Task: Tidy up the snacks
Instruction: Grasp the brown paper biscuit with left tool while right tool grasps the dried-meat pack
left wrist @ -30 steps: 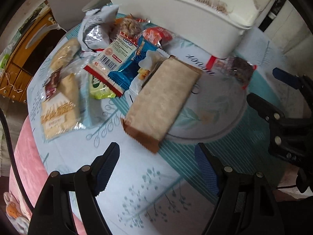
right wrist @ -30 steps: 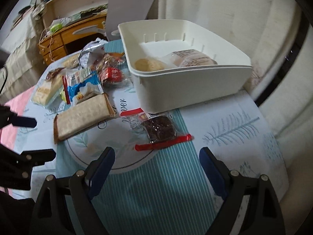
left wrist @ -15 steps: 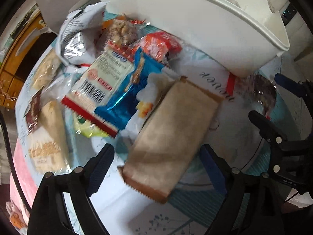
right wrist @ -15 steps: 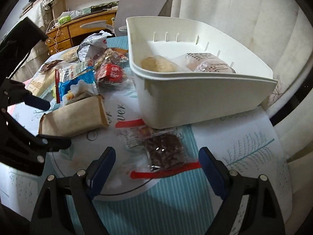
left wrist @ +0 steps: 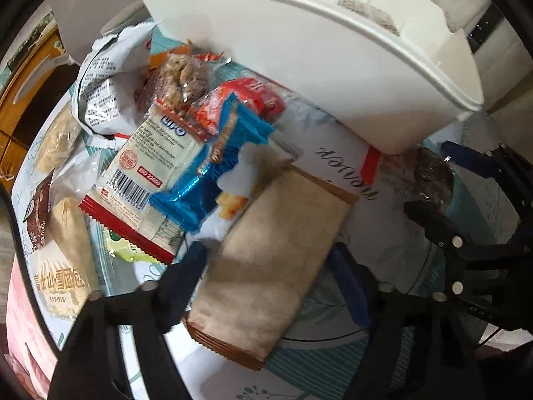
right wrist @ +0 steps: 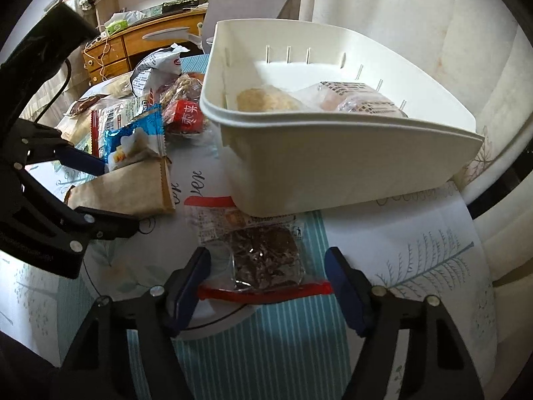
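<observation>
Beside the white bin, both grippers' fingers are closing, the left gripper around a tan packet and the right gripper around a dark snack pouch; each should pinch squarely across its packet before lifting.

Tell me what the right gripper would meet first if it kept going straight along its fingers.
Most likely the clear packet with the dark snack, lying between the closing jaws of the right gripper; under it the tablecloth.

Tan packet flat beside heap; dark snack against bin.
</observation>
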`<state>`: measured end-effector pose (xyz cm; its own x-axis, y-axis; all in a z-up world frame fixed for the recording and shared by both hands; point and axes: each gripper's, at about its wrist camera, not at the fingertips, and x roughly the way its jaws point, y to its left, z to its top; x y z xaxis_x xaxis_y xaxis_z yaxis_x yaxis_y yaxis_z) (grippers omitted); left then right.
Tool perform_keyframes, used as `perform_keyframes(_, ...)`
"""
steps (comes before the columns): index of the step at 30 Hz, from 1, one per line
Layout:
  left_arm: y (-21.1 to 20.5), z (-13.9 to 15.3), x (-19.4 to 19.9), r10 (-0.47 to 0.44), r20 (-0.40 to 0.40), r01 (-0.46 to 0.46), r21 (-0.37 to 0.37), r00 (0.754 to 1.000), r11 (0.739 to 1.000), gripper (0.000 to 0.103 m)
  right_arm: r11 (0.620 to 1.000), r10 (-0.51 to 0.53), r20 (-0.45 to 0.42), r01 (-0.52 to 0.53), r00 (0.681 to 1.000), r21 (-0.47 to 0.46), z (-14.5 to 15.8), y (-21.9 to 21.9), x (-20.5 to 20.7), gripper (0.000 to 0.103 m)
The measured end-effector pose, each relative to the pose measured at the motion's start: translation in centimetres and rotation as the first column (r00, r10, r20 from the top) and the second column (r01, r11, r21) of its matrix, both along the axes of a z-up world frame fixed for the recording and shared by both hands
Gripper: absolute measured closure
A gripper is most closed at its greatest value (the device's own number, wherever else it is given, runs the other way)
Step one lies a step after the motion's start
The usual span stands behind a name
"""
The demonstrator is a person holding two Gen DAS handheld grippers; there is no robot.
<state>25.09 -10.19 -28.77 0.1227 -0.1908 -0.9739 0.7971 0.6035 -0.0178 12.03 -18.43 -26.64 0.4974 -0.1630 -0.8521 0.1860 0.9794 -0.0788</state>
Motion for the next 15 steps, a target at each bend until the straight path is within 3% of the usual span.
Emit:
perform_keyframes(3,0.2,0.6,-0.9,0.001,0.003,-0.001,-0.001,1.000,1.000,0.043,1.000,0.021,0.000,-0.021,1.000,-0.007,0.3,0.1,0.2,0.038)
perform_keyframes(15,2.2,1.5,-3.9,0.079,-0.026,-0.078,0.031,0.997,0.996,0.047,0.999,0.040,-0.074,-0.042,0.996,-0.015,0.8,0.8,0.5,0.044)
